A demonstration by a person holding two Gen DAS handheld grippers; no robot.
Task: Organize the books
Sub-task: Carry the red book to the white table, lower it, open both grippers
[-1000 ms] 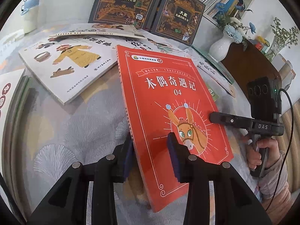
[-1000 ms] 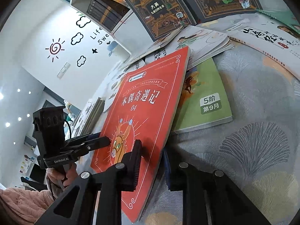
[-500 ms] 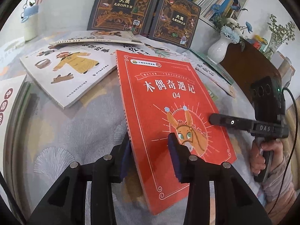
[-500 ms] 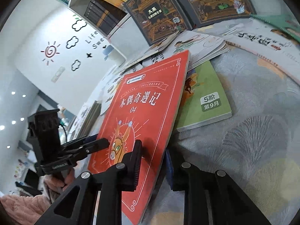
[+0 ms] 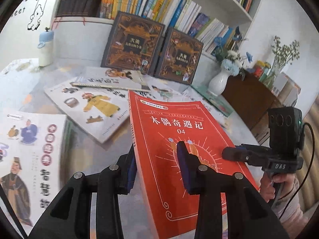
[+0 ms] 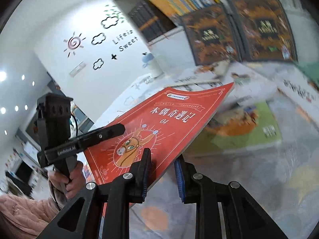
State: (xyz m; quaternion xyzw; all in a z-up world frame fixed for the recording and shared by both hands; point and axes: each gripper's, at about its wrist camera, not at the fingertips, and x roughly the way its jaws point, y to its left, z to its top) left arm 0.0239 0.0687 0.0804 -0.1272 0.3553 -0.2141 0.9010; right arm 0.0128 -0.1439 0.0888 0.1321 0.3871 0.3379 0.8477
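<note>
A red book with a donkey on its cover (image 5: 175, 131) is held up off the table, tilted. My left gripper (image 5: 157, 167) is shut on its left spine edge. My right gripper (image 6: 162, 171) is shut on its right edge, and the book shows there too (image 6: 159, 119). Each gripper shows in the other's view: the right gripper (image 5: 227, 153) on the cover's right side, the left gripper (image 6: 121, 128) on its left. Both hands hold the book between them.
Several picture books lie spread on the table (image 5: 89, 103), one at the left edge (image 5: 30, 155). A green book (image 6: 249, 127) lies under the raised red one. Two dark encyclopedias (image 5: 135, 43) lean on a bookshelf. A white vase (image 5: 217, 81) and a bottle (image 5: 45, 47) stand behind.
The red book has been lifted off the table by both grippers and tilted up. Both cameras rose with it, so the shelf is now in view.
</note>
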